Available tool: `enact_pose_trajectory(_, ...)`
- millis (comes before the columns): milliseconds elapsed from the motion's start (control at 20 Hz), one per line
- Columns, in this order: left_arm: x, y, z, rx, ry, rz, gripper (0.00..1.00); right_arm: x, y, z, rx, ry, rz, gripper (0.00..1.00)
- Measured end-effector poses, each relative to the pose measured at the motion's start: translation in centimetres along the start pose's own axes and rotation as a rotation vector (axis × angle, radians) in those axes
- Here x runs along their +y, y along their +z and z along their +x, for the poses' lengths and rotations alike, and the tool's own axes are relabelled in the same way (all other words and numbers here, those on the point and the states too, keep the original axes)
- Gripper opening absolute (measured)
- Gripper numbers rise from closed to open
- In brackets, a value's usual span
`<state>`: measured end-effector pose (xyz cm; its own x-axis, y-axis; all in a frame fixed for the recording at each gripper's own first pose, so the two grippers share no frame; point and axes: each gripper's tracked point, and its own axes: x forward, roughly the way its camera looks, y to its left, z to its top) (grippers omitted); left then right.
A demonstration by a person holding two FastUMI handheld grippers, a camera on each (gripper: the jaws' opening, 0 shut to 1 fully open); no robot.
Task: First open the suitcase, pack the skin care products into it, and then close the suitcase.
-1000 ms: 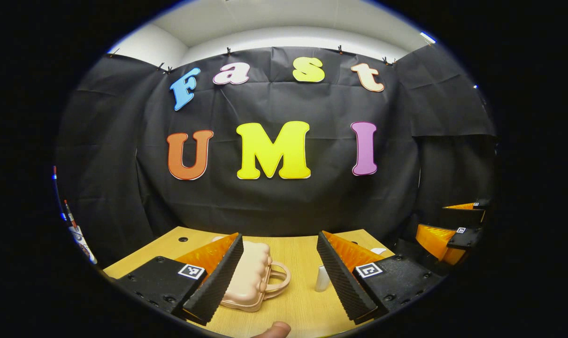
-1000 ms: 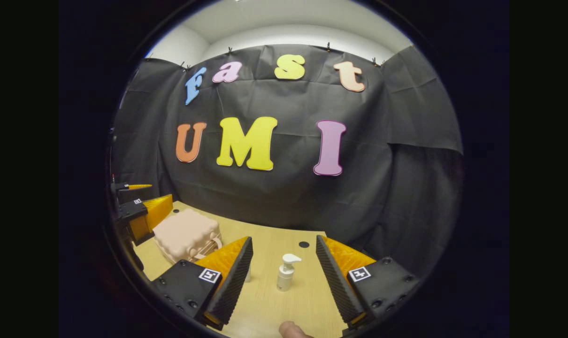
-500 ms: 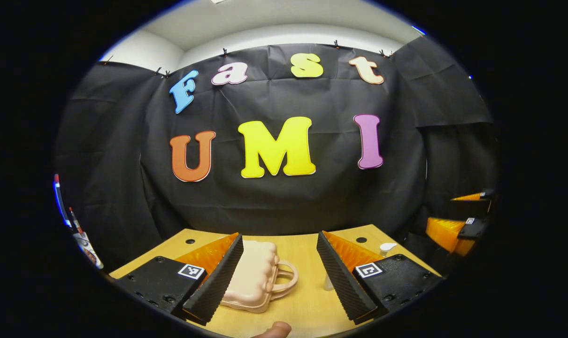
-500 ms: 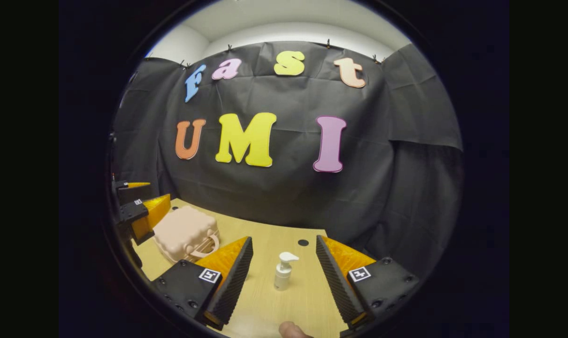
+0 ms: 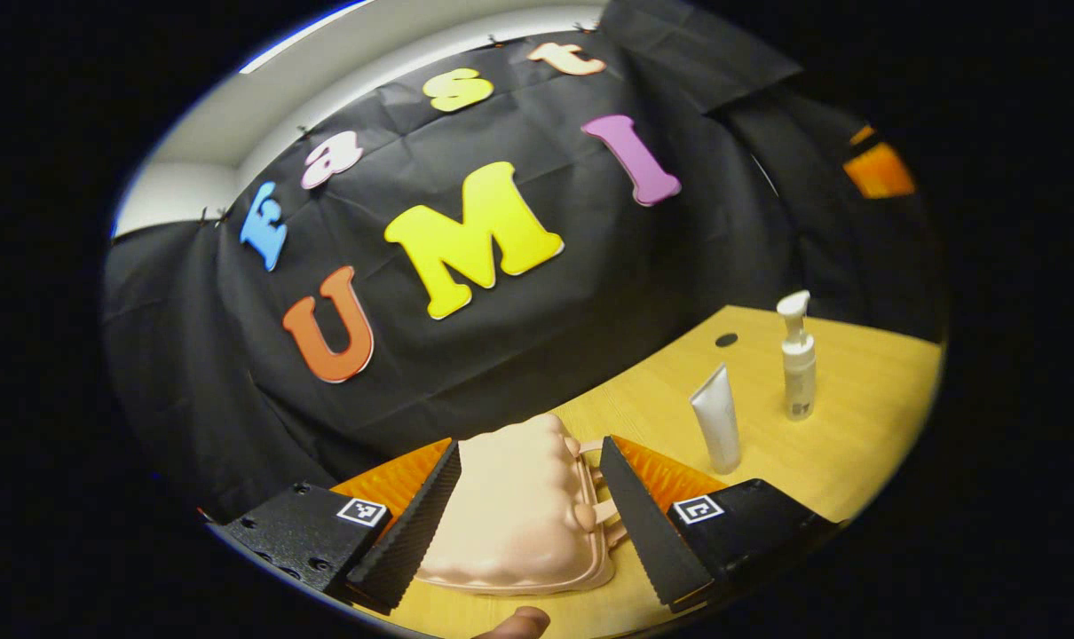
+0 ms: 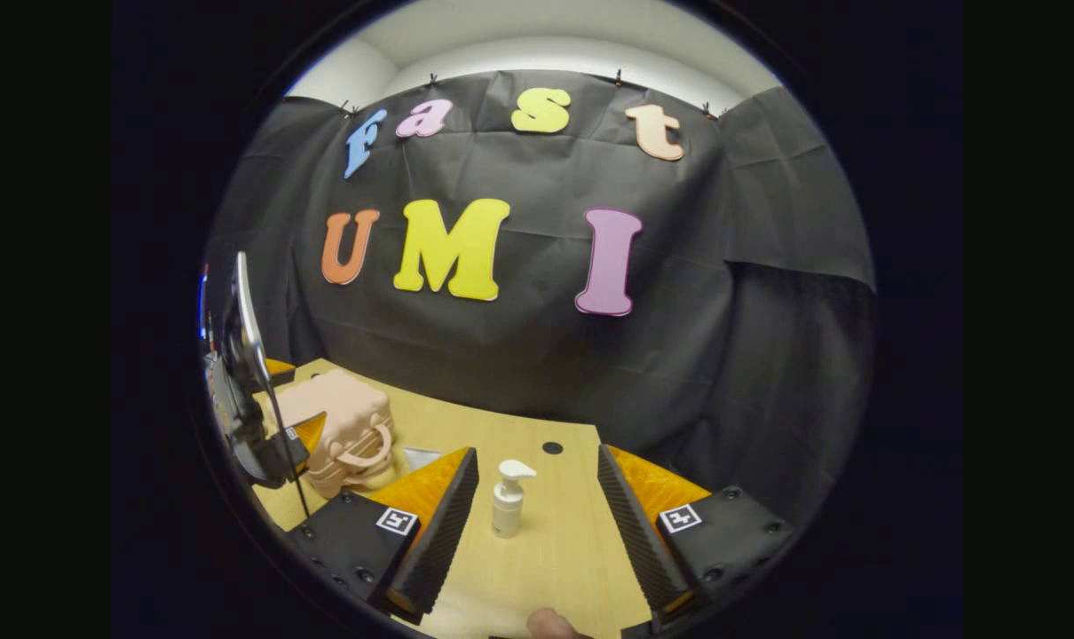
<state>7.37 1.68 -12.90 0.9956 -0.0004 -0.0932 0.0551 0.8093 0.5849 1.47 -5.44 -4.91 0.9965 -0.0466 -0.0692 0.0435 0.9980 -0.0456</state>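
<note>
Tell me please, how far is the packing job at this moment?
Nothing looks done yet: the suitcase lies closed on the table. In hand: the left gripper is open, its fingers on either side of the case; whether they touch it is unclear. Left: opening it, packing the tube and pump bottle, which stand outside, and closing it. The right gripper is open before the bottle.

Pale pink suitcase (image 5: 519,510), white tube (image 5: 717,419), white pump bottle (image 5: 798,359), light wood table (image 5: 865,417)
</note>
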Motion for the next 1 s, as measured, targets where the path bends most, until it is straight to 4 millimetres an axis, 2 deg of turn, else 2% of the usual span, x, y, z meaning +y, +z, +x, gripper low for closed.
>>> enact_pose_trajectory(150, -3.9, -2.2, 2.2, 0.007, -0.092, 0.174, 0.98, -1.5, -1.3, 0.1, 0.036, -0.034, 0.013, 0.80)
enact_pose_trajectory(250, -5.5, -4.3, 3.3, 0.040, -0.124, 0.310, 0.98, -2.4, -2.1, 0.1, 0.054, -0.055, 0.020, 0.80)
enact_pose_trajectory(350, -7.2, -5.6, 4.1, 0.040, -0.172, 0.435, 0.98, -3.2, -2.7, -0.1, 0.064, -0.073, 0.019, 0.80)
enact_pose_trajectory(450, -7.6, -5.7, 5.1, 0.022, -0.160, 0.562, 0.98, -4.0, -3.3, -0.4, 0.074, -0.089, 0.008, 0.80)
enact_pose_trajectory(550, -7.1, -6.9, 5.7, 0.066, -0.146, 0.653, 0.96, -4.6, -3.6, -0.7, 0.080, -0.105, 0.000, 0.80)
enact_pose_trajectory(650, -6.7, -8.6, 6.7, 0.118, -0.136, 0.672, 0.96, -5.5, -4.0, -0.9, 0.086, -0.127, -0.006, 0.80)
enact_pose_trajectory(800, -6.9, -8.8, 7.5, 0.127, -0.136, 0.685, 0.92, -6.3, -4.7, -1.3, 0.099, -0.152, -0.012, 0.80)
enact_pose_trajectory(900, -6.4, -8.9, 8.1, 0.143, -0.127, 0.747, 0.76, -6.3, -5.1, -1.6, 0.109, -0.161, -0.020, 0.79)
enact_pose_trajectory(950, -6.4, -9.3, 8.1, 0.159, -0.134, 0.759, 0.63, -6.3, -5.3, -1.8, 0.116, -0.162, -0.024, 0.79)
enact_pose_trajectory(1000, -6.3, -9.7, 8.3, 0.176, -0.142, 0.767, 0.56, -6.1, -5.6, -1.9, 0.122, -0.164, -0.030, 0.80)
